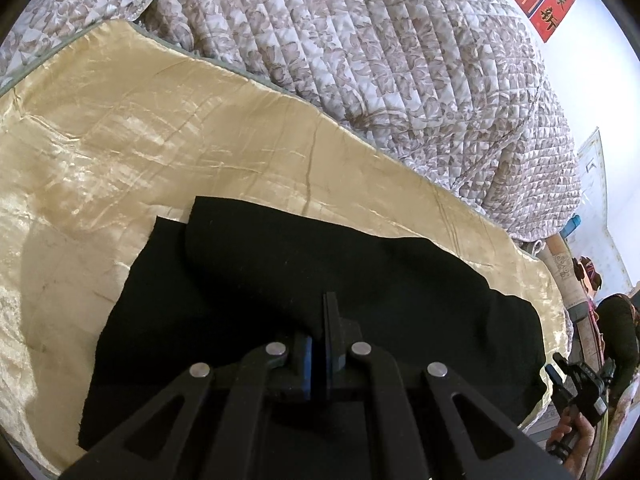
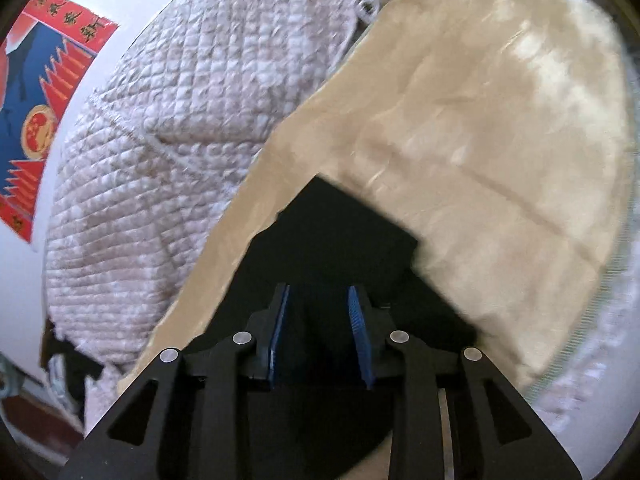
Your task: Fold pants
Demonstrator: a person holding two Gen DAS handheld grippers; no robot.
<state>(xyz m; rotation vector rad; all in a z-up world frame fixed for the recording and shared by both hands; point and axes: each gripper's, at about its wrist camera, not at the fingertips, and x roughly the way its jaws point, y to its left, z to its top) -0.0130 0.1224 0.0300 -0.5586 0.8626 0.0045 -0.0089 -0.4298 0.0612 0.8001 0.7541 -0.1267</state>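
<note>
Your black pants (image 1: 320, 272) look partly folded on the bed (image 1: 140, 128); your left tongs (image 1: 320, 320) pinch them, your right tongs (image 2: 320, 308) are open.

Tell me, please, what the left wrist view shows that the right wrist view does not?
Only the left wrist view shows the left gripper, jaws together on a fold of the black pants, and the right gripper from outside in a hand. Only the right wrist view shows the right gripper's open jaws, blue pads apart above the pants. Both share the pants, the golden satin sheet, the quilted blanket and the red wall banner.
</note>
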